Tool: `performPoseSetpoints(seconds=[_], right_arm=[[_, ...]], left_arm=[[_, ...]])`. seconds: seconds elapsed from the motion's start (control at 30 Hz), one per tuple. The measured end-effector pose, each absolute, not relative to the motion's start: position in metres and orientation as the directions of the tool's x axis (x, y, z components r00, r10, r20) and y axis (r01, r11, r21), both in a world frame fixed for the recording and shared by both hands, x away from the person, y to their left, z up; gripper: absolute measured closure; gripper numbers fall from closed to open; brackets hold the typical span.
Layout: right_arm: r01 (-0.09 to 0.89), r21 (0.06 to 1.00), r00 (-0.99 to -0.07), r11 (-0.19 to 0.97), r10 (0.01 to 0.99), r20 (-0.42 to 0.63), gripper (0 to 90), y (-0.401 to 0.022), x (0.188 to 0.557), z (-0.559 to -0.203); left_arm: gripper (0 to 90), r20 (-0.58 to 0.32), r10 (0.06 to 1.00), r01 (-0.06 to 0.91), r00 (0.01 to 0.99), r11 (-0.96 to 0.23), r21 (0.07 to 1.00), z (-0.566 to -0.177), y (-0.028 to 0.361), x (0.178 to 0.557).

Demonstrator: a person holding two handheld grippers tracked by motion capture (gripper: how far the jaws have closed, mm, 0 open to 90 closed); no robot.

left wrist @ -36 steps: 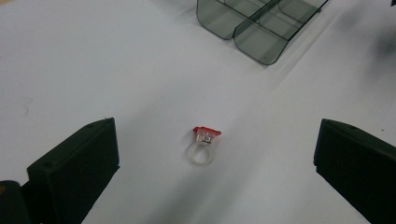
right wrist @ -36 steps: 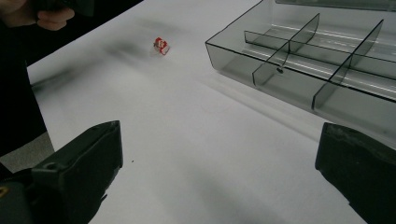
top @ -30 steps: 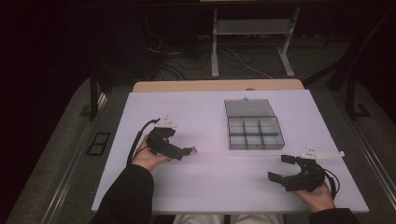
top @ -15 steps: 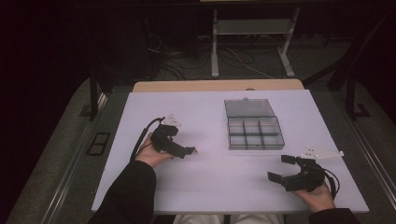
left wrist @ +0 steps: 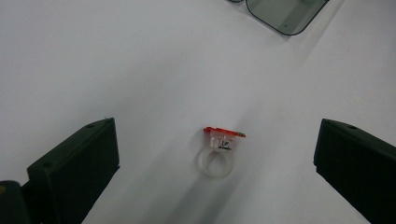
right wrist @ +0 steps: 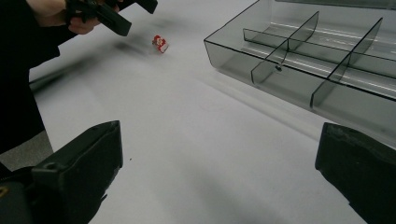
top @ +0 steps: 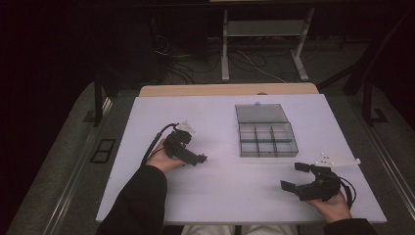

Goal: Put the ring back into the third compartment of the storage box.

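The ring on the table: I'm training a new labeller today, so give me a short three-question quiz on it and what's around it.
1. True or false: the ring with the red top lies on the table between the open jaws of the left gripper, not yet held.
2. The grey box stands with its lid: A) open, B) shut, C) off and lying apart.
3. Fill in: the right gripper is ____, with nothing between its jaws.

Key: 1 true; 2 A; 3 open.
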State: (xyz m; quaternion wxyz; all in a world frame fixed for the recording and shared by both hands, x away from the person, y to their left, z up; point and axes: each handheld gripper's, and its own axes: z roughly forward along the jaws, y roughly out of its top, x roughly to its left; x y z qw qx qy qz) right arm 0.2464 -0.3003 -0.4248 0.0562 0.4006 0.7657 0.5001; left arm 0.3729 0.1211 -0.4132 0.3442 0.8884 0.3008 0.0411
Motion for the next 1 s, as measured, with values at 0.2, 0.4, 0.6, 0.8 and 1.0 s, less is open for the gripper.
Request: performPoseSetpoints(seconds=[0.2, 0.4, 0.6, 0.8, 1.0], right_arm=[[0.557, 0.810, -0.675, 0.182, 0.668, 0.314, 0.7, -0.300, 0.246, -0.425], [0.555, 0.812, -0.676, 0.182, 0.667, 0.312, 0.6, -0.300, 0.247, -0.425], [0.558, 0.810, -0.676, 0.181, 0.666, 0.316, 0.7, -0.300, 0.246, -0.425], [0.552, 0.814, -0.680, 0.183, 0.664, 0.312, 0.7, -0.301, 0.247, -0.425], [0.552, 0.813, -0.680, 0.183, 0.664, 0.312, 0.7, -0.300, 0.247, -0.425]], left_arm=[[2.4, -0.147, 0.551, 0.509, 0.821, -0.592, 0.625, -0.420, 0.116, 0.376], [7.4, -0.145, 0.530, 0.498, 0.836, -0.618, 0.608, -0.425, 0.111, 0.376], [19.9, -0.157, 0.514, 0.494, 0.843, -0.627, 0.603, -0.426, 0.110, 0.377], [34.2, -0.145, 0.512, 0.482, 0.846, -0.621, 0.619, -0.427, 0.113, 0.378], [43.0, -0.147, 0.502, 0.473, 0.852, -0.619, 0.627, -0.430, 0.114, 0.380]])
